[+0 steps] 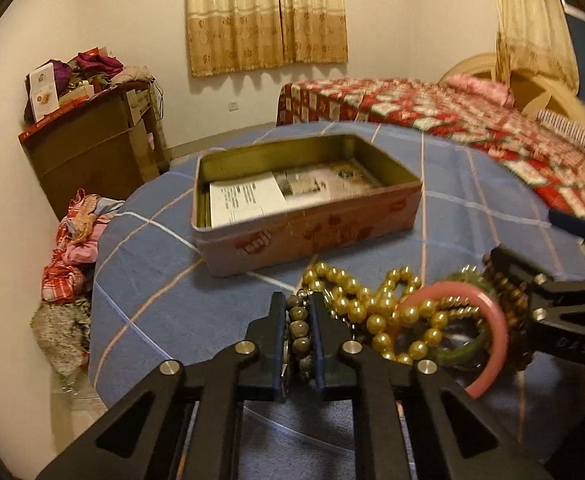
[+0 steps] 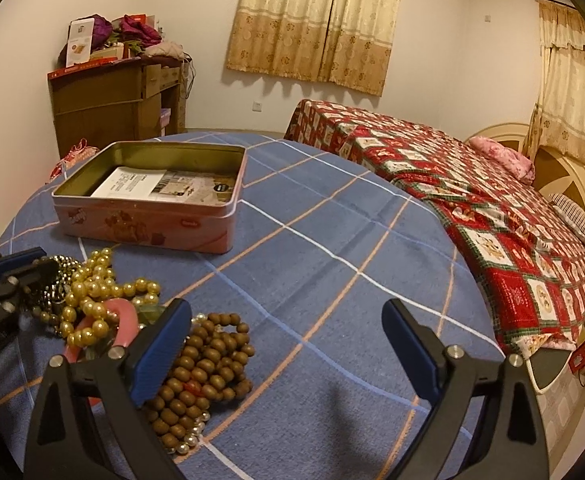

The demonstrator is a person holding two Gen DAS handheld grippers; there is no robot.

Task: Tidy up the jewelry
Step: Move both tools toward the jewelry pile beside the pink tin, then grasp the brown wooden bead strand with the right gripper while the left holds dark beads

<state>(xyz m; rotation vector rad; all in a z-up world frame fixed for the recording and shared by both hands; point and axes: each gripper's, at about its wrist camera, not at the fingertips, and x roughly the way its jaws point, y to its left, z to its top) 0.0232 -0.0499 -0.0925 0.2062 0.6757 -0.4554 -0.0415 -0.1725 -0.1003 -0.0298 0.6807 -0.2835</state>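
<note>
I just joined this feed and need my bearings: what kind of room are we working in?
Most likely a bedroom in a home. A bed with a red patterned cover stands beyond the table, curtains hang on the wall, and a cluttered wooden cabinet fills the corner.

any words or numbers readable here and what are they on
"045" or similar, embossed on the black right gripper arm; faint, uncertain.
Printed sheet inside the open pink rectangular tin: text too small to read.
Red labels on the tin's side: blurred.
White carton on the brown wooden cabinet: print unreadable.
</note>
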